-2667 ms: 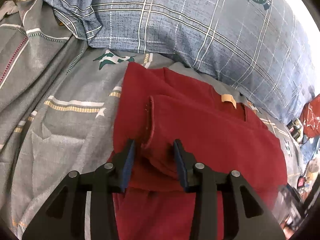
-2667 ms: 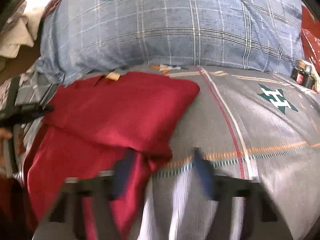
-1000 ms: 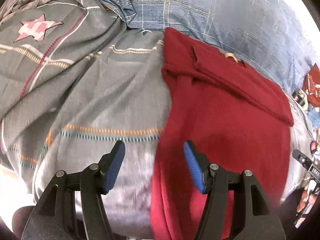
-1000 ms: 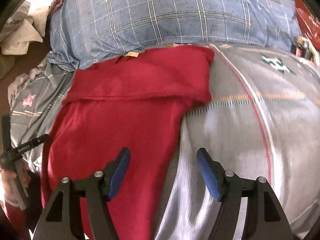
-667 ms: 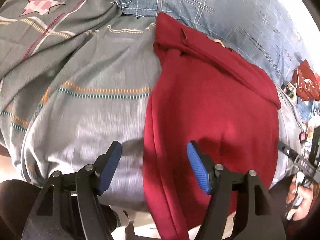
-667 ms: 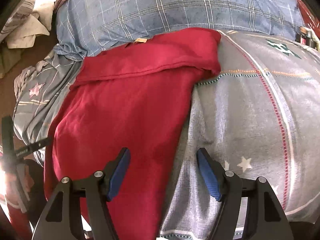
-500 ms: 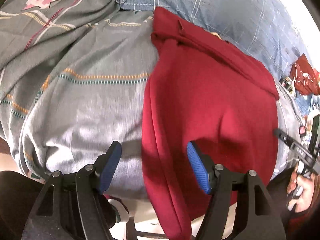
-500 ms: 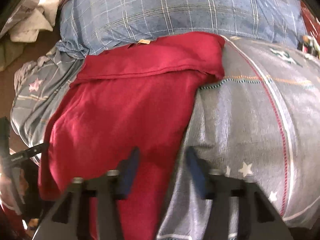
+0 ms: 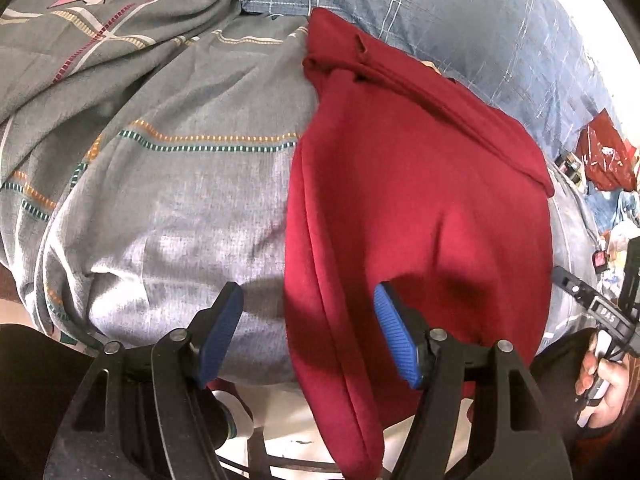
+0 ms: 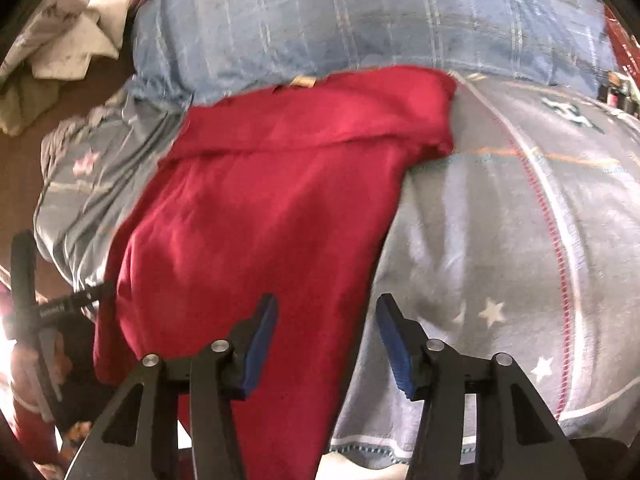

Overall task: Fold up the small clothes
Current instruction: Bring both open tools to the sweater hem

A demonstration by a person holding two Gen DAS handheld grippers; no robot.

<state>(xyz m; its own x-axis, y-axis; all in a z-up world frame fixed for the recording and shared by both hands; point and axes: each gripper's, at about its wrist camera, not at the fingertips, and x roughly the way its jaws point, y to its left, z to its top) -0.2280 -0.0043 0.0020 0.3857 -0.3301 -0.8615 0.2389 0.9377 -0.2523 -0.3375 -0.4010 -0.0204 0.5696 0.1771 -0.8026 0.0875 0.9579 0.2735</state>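
A dark red garment (image 9: 420,200) lies lengthwise on the grey patterned bed cover (image 9: 180,200), its sleeves folded across the top and its lower end hanging over the near edge of the bed. My left gripper (image 9: 308,332) is open and straddles the garment's left side edge; the pads do not press it. My right gripper (image 10: 326,344) straddles the right side edge of the garment (image 10: 260,220). Its jaws are opening, with red cloth between them but no pad pressing. Each gripper also shows at the rim of the other's view, held in a hand.
A blue plaid pillow (image 10: 360,20) lies right behind the garment's collar. A red plastic bag (image 9: 604,160) and small items sit at the far right of the bed. Pale cloths (image 10: 60,40) lie on the brown floor at the left. The bed's edge runs just under both grippers.
Both grippers have drawn back from the folded sleeves to the lower part of the garment at the bed's edge. The right jaws narrowed, then widened again. The left jaws spread a little.
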